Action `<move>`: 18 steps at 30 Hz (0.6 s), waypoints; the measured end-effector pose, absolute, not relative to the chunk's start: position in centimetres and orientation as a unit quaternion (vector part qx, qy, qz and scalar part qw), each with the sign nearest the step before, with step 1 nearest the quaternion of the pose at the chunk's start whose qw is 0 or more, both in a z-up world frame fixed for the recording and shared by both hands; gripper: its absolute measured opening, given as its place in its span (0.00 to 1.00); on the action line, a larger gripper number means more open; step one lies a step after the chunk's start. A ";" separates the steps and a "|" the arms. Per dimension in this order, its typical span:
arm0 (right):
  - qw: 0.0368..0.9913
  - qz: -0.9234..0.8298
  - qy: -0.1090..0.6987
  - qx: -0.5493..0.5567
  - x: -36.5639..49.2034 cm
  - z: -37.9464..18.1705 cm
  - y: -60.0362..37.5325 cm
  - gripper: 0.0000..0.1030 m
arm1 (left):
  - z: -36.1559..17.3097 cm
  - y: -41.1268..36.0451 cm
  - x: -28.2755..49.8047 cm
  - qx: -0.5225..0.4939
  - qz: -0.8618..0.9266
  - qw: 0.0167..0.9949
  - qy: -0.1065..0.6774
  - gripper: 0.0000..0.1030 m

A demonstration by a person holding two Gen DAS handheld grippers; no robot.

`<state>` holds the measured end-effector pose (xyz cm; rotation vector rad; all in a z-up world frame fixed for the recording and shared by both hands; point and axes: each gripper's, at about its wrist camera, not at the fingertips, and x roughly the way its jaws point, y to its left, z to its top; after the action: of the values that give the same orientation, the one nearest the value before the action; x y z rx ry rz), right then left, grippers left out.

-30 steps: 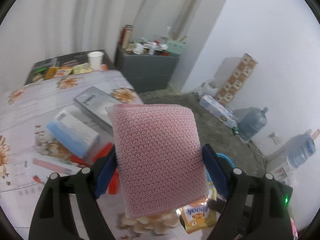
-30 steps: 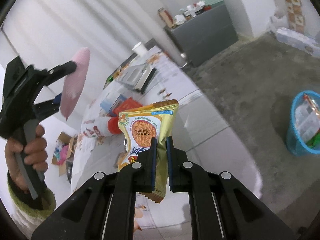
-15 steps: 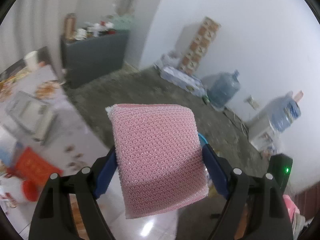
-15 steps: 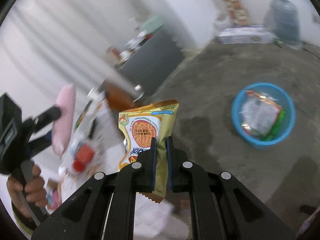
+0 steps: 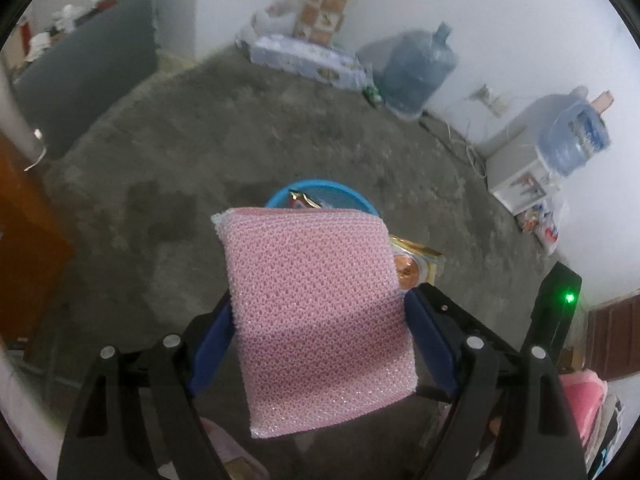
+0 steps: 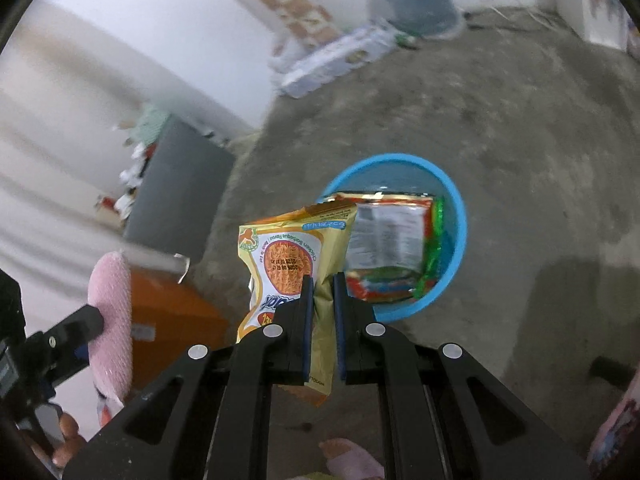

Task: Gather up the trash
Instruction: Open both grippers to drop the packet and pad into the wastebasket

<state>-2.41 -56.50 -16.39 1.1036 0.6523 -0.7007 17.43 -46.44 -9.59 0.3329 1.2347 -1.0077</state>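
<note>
My right gripper [image 6: 321,280] is shut on a yellow noodle snack packet [image 6: 294,258] and holds it in the air, just left of a blue bin [image 6: 456,216] on the floor. The bin holds a red and green wrapper [image 6: 390,246]. My left gripper [image 5: 318,312] is shut on a pink mesh sponge [image 5: 316,316]; the sponge also shows at the left of the right wrist view [image 6: 111,320]. In the left wrist view the blue bin [image 5: 320,190] lies beyond the sponge, mostly hidden, and the packet [image 5: 416,266] peeks out at the sponge's right.
Bare concrete floor surrounds the bin. Two water jugs [image 5: 414,70] [image 5: 576,138], a flat box [image 5: 308,60] and a small white cabinet [image 5: 516,176] line the far wall. A grey cabinet [image 6: 180,196] and an orange table side [image 6: 168,316] stand at the left.
Both grippers have swung away from the table toward the floor. The blue bin now lies directly ahead and closer. Both grips are unchanged.
</note>
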 end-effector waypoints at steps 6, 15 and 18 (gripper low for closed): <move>0.691 -0.345 0.294 0.563 -2.4 -23.8 -61.0 0.55 | -13.3 -51.0 19.1 0.134 -0.428 0.690 0.567 0.95; 0.653 -0.375 0.297 0.587 -6.3 -26.6 -60.2 0.55 | -14.7 -49.6 20.5 0.057 -0.422 0.662 0.616 0.95; 0.660 -0.376 0.297 0.579 -6.7 -25.8 -59.6 0.55 | -13.7 -48.6 20.5 0.049 -0.423 0.670 0.609 0.95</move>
<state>-6.67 -59.61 -25.84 1.3094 0.6724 -0.8520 20.50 -48.59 -13.66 0.1100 1.3720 -0.9534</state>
